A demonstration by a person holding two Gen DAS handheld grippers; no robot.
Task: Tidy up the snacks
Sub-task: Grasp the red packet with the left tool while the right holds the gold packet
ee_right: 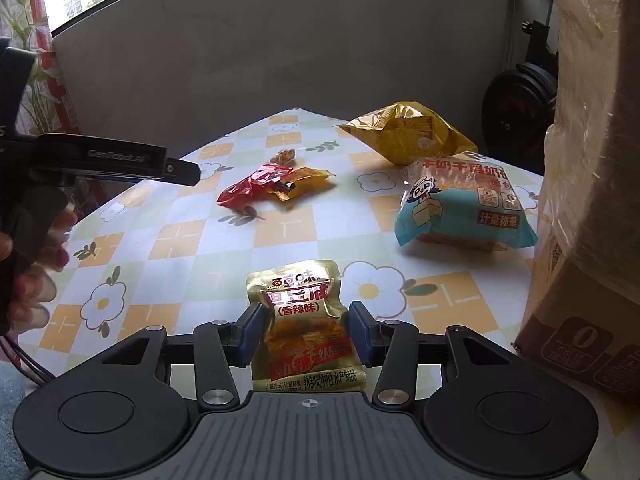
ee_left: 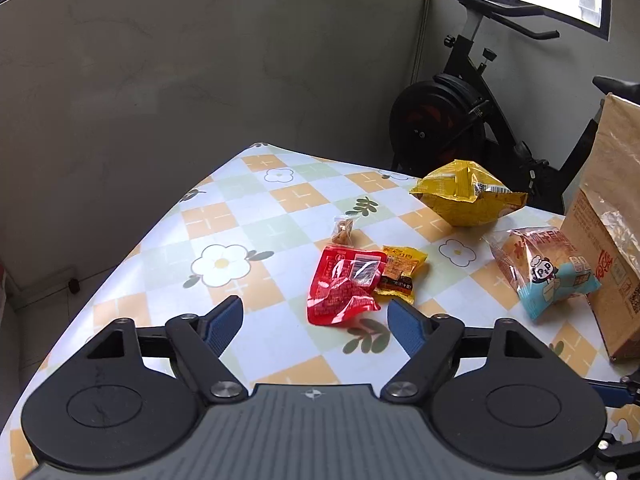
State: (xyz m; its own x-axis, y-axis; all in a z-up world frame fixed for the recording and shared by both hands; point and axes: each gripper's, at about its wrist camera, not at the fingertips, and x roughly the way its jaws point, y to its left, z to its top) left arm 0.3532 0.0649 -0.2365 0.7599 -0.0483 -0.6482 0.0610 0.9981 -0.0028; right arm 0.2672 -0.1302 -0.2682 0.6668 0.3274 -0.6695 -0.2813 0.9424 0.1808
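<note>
Gripping the gold pouch (ee_right: pixel 306 328), apparently, right gripper (ee_right: pixel 306 334).

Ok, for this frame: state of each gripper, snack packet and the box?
Left gripper: open, empty.
Right gripper: shut on gold pouch.
Red packet: crumpled, overlapping orange packet.
Yellow bag: puffed, sealed.
Blue bread pack: sealed, lying flat.
Cardboard box: upright on table.

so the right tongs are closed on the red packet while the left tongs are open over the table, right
Not the red packet: the right wrist view shows the right tongs closed on the gold pouch. The red packet lies on the table, ahead of the open left tongs.
</note>
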